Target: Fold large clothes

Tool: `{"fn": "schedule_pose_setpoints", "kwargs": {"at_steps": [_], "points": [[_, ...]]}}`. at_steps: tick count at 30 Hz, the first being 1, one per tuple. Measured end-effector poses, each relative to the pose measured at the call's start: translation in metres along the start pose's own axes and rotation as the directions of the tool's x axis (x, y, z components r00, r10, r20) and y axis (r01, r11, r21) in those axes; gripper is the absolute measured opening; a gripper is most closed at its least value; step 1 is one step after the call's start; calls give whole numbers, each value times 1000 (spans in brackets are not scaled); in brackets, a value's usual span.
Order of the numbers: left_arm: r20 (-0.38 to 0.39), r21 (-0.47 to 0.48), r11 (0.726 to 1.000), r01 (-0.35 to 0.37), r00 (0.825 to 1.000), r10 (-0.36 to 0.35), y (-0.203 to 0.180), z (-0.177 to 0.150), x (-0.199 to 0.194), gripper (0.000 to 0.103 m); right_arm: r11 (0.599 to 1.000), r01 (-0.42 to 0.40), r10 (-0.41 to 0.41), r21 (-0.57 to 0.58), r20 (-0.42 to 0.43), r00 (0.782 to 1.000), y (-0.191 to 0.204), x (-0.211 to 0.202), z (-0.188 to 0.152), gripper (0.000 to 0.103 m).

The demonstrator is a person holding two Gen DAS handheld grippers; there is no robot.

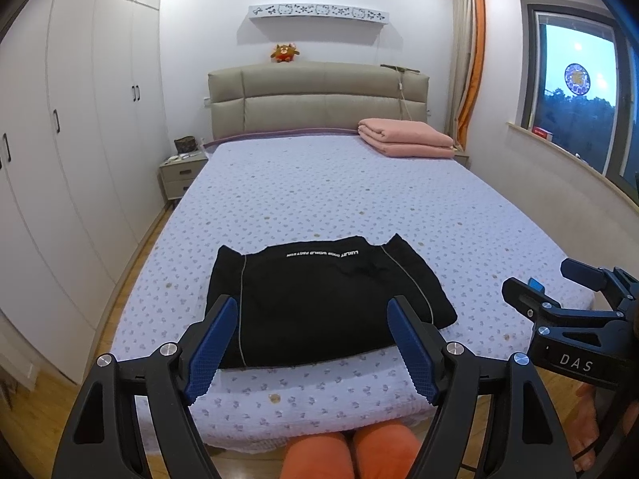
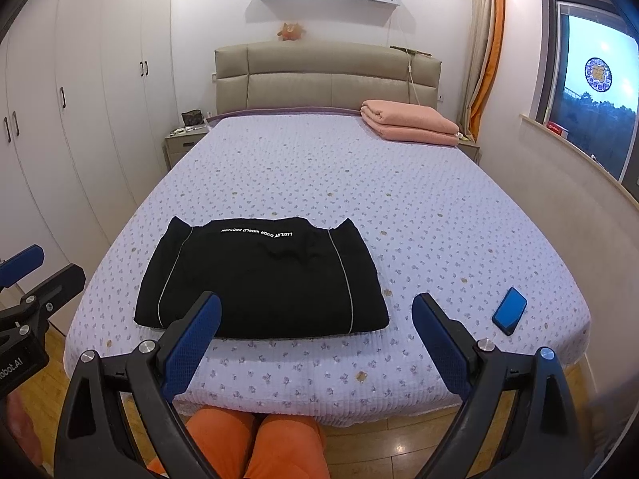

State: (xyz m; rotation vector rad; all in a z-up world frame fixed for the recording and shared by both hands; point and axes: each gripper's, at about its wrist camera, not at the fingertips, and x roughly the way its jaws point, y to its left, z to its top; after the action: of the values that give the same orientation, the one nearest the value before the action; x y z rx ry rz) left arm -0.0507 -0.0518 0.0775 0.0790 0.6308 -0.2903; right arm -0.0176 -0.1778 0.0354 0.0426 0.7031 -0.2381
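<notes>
A black garment (image 1: 319,299) with thin grey stripes and white lettering lies folded into a flat rectangle near the foot of the bed; it also shows in the right wrist view (image 2: 263,279). My left gripper (image 1: 313,311) is open and empty, held above the bed's front edge just before the garment. My right gripper (image 2: 317,307) is open and empty, held over the front edge to the right of the garment's near corner. The right gripper also shows at the right of the left wrist view (image 1: 537,279).
The bed (image 1: 339,187) has a lilac flowered cover. A folded pink blanket (image 1: 407,137) lies at the far right by the headboard. A blue phone (image 2: 510,310) lies near the front right corner. Wardrobes (image 1: 72,127) stand left, a nightstand (image 1: 181,173) beside them, a window sill on the right.
</notes>
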Motion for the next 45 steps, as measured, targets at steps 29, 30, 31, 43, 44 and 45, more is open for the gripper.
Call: {"fn": "schedule_pose_setpoints", "kwargs": {"at_steps": [29,30,31,43,44,45], "points": [[7,19,968,-251,968,251,9,-5,7,79,1000,-6,5,-19,-52,999,13,18,-7,97],[6,19,968,-250,968,250,9,-5,7,79,1000,-6,5,-19,-51,999,14,18,-6,97],[6,19,968,-250,968,250,9,-5,7,79,1000,-6,5,-21,-52,999,14,18,-7,97],[30,29,963,-269,963,269,7,-6,3,79,999,-11,10,-43,-43,999,18,17,-5,97],[38,26,961,-277,961,276,8,-6,2,79,999,-11,9,-45,-43,999,19,17,-5,97],[37,23,960,-278,960,278,9,-6,3,79,999,-9,7,-47,-43,999,19,17,-5,97]]}}
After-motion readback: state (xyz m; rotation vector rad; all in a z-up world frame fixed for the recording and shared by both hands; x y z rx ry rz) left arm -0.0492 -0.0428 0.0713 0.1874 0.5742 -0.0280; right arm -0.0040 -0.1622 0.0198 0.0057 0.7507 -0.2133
